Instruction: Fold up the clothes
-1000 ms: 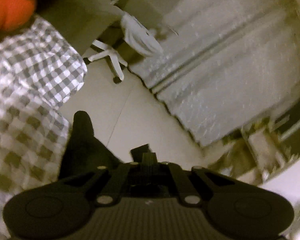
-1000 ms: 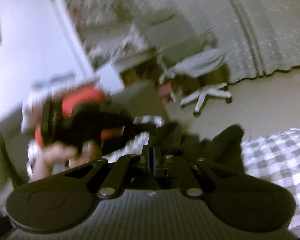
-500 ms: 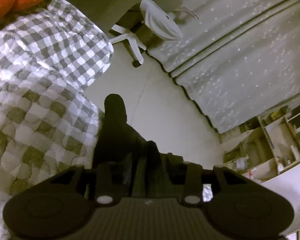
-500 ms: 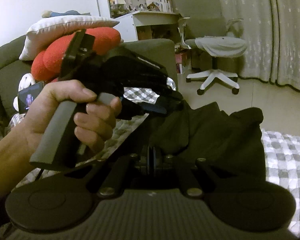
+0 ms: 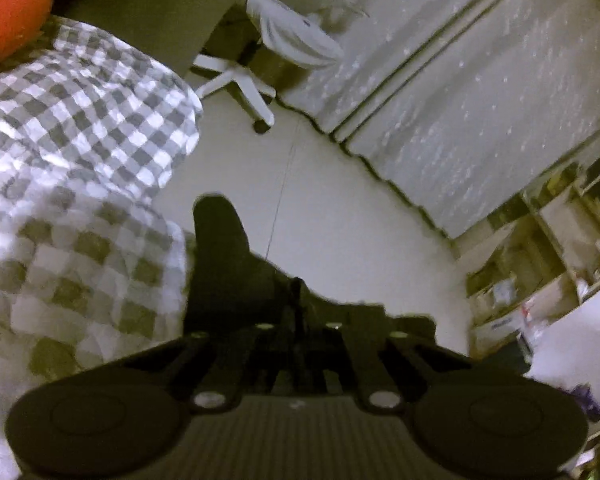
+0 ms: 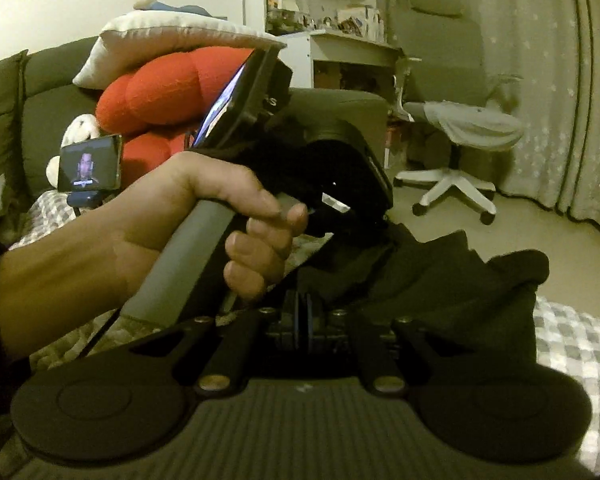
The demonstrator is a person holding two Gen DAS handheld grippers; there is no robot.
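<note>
A black garment hangs from my left gripper, whose fingers are shut on its edge above the checked bedcover. In the right wrist view the same black garment spreads rightward from my right gripper, also shut on the cloth with its pads pressed together. A person's hand holds the left gripper's grey handle directly in front of the right gripper, a little to its left. Where the left fingers meet the cloth is hidden there.
A white office chair stands on the pale floor before long curtains. Red cushions and a white pillow lie on a sofa. A small lit phone screen stands at left. Cluttered shelves are at right.
The blurred swing has settled. The right gripper has come closer to the hand with the left gripper, and the black garment now hangs between the two over the bedcover's edge.
</note>
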